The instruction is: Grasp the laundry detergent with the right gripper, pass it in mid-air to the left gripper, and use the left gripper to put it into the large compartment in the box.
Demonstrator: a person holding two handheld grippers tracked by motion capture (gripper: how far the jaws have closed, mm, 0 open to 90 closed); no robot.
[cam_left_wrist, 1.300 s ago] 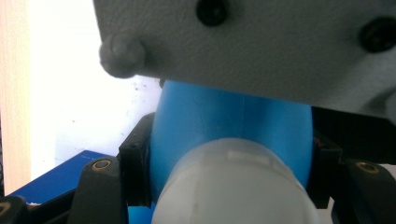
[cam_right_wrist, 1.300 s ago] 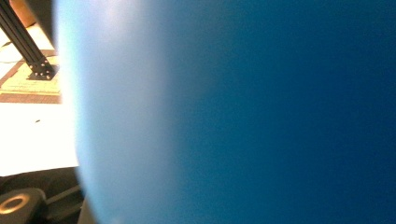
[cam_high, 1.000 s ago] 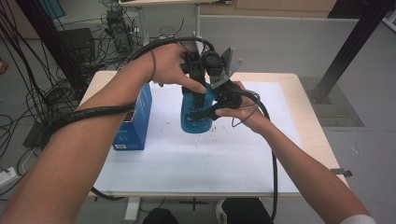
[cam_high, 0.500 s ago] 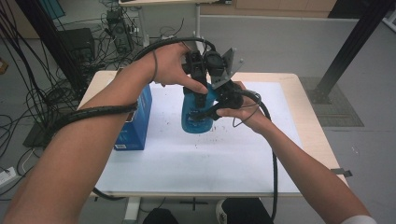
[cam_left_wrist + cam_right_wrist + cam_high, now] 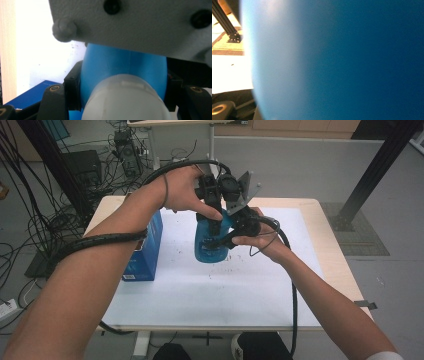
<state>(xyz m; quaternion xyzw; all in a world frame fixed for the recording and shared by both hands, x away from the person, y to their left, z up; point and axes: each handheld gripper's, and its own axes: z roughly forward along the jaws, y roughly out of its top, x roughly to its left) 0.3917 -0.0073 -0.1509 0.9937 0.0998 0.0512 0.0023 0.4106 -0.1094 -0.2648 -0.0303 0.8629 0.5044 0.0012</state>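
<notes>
A blue bottle (image 5: 206,251) with a white cap (image 5: 125,100) stands upright on the white sheet (image 5: 225,295) at mid-table. My left gripper (image 5: 216,219) comes down from above, and its black jaws press on both sides of the bottle's shoulder (image 5: 120,65) just below the cap. My right gripper (image 5: 216,241) reaches in from the right, its jaws wrapped around the bottle's body. In the right gripper view the bottle's wall (image 5: 349,60) is very close and blurred, with one jaw at the lower left. The right gripper's grey plate (image 5: 137,25) hangs over the left gripper's camera.
A dark blue carton (image 5: 145,247) stands just left of the bottle, also seen as the carton (image 5: 27,96) low in the left gripper view. The wooden table edge (image 5: 332,245) runs along the right. Cables (image 5: 45,225) and a black post (image 5: 375,170) lie beyond the table.
</notes>
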